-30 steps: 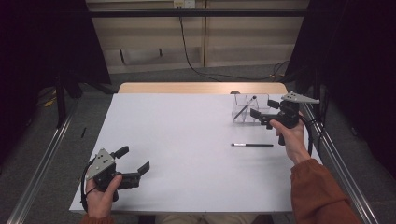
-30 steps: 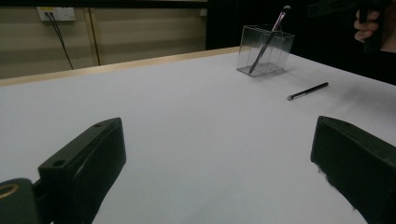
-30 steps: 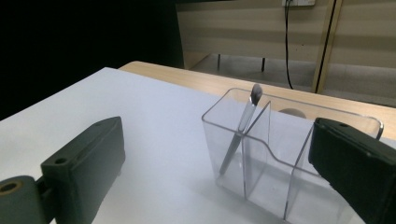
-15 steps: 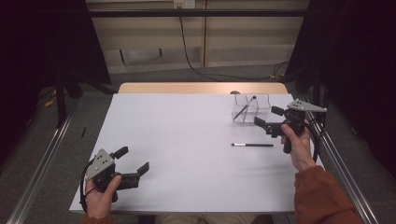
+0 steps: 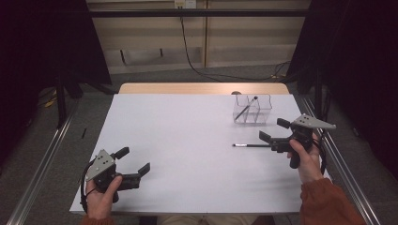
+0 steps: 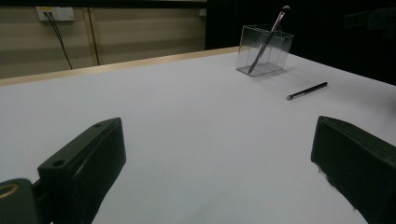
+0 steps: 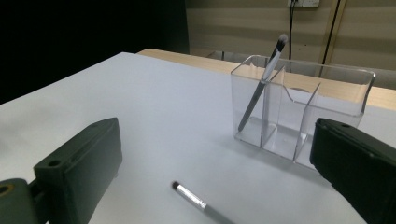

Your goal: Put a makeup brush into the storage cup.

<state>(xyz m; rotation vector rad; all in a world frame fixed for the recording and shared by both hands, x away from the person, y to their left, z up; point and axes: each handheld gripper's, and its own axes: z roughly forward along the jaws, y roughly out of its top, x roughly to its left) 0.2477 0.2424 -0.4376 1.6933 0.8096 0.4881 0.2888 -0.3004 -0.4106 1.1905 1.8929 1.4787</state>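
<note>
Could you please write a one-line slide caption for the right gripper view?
Open right tool hovers over a brush lying before a clear organizer holding another brush.

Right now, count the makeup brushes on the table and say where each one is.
2. One brush stands tilted in the clear organizer, in its left compartment. The other brush lies flat on the white table, just in front of the open right gripper.

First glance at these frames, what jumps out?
The clear organizer at the white table's far right, with one brush leaning in its end compartment. A second brush lies flat in front, the open right tool just beside it. The left tool waits open, near-left.
</note>
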